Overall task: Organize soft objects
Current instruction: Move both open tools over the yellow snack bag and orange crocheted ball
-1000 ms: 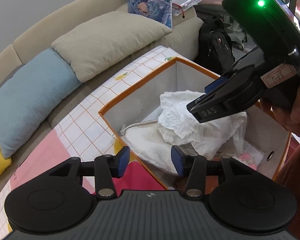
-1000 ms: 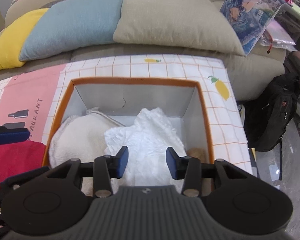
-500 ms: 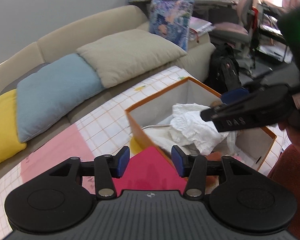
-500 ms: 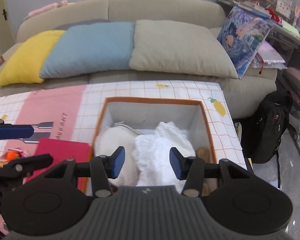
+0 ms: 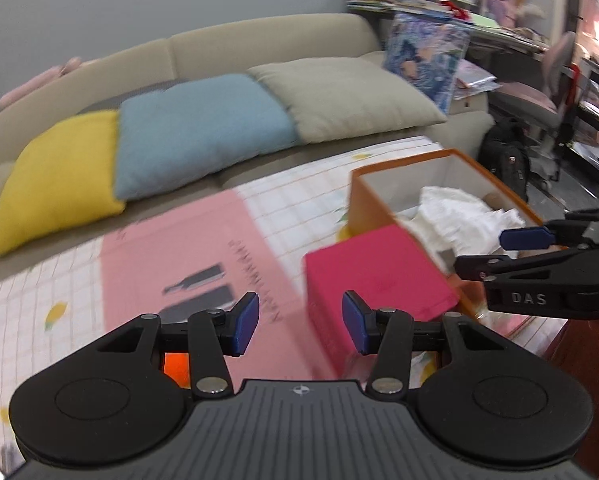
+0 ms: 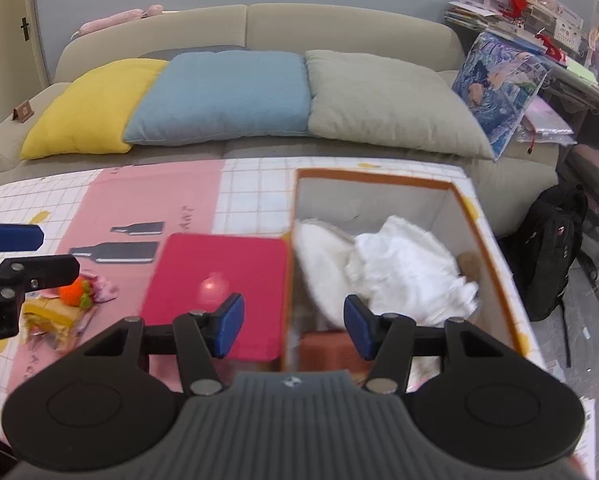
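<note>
An orange-rimmed storage box (image 6: 379, 176) (image 5: 403, 162) stands on the checked tablecloth. It holds a crumpled white cloth (image 6: 411, 268) (image 5: 459, 216) and a cream soft piece (image 6: 323, 256). A red box (image 6: 219, 268) (image 5: 375, 268) sits against its left side. An orange soft toy (image 6: 73, 294), a pink cloth (image 6: 103, 286) and a yellow item (image 6: 49, 312) lie left of the red box. My right gripper (image 6: 293, 324) (image 5: 495, 252) hovers above the box's near edge, jaws opening, nothing between them. My left gripper (image 5: 299, 324) (image 6: 23, 254) is open and empty over the toys.
A beige sofa (image 6: 339, 24) runs behind the table with yellow (image 6: 87, 112), blue (image 6: 227, 96) and beige (image 6: 383, 108) cushions. A printed cushion (image 6: 495, 92) leans at its right end. A black backpack (image 6: 551, 252) sits on the floor to the right.
Both grippers have pulled back and risen away from the storage box, and the left has swung leftward over the pink cloth area. The right jaws have spread wider.
</note>
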`<state>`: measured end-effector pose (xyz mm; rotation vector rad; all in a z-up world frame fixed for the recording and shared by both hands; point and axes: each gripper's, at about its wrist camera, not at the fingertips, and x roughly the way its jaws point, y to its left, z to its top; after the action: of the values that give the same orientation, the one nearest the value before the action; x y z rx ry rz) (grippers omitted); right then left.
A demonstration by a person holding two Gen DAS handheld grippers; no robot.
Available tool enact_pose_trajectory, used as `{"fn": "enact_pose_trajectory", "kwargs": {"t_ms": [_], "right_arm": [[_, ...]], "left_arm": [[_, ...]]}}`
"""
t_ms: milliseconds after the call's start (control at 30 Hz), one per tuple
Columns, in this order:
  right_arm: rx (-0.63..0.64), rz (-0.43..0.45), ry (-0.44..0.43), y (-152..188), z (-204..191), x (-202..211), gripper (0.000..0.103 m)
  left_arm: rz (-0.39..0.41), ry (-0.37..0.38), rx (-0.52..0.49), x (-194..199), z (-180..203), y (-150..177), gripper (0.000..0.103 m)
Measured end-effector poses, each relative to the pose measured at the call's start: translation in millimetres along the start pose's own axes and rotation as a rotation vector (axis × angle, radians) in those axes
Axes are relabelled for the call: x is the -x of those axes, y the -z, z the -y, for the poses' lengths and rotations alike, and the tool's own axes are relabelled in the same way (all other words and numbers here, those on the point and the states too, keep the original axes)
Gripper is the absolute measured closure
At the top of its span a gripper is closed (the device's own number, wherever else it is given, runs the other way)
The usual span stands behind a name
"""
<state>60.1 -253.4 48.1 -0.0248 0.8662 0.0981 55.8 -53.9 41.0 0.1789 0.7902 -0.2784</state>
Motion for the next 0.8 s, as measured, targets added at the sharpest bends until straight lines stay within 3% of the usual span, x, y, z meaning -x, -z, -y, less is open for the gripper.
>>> {"fn": "enact_pose_trajectory", "kwargs": {"t_ms": [500, 800], "right_arm": [[0.173, -0.025, -0.152, 29.7, -91.6, 2.4, 0.048], [0.3, -0.021, -0.214, 32.2, -139.0, -15.3, 0.049]], "left_arm": [[-0.101, -0.108, 0.143, 16.2, -61.2, 73.8, 0.047], [-0.147, -0.147, 0.268, 12.6, -97.1, 95.1, 0.047]]}}
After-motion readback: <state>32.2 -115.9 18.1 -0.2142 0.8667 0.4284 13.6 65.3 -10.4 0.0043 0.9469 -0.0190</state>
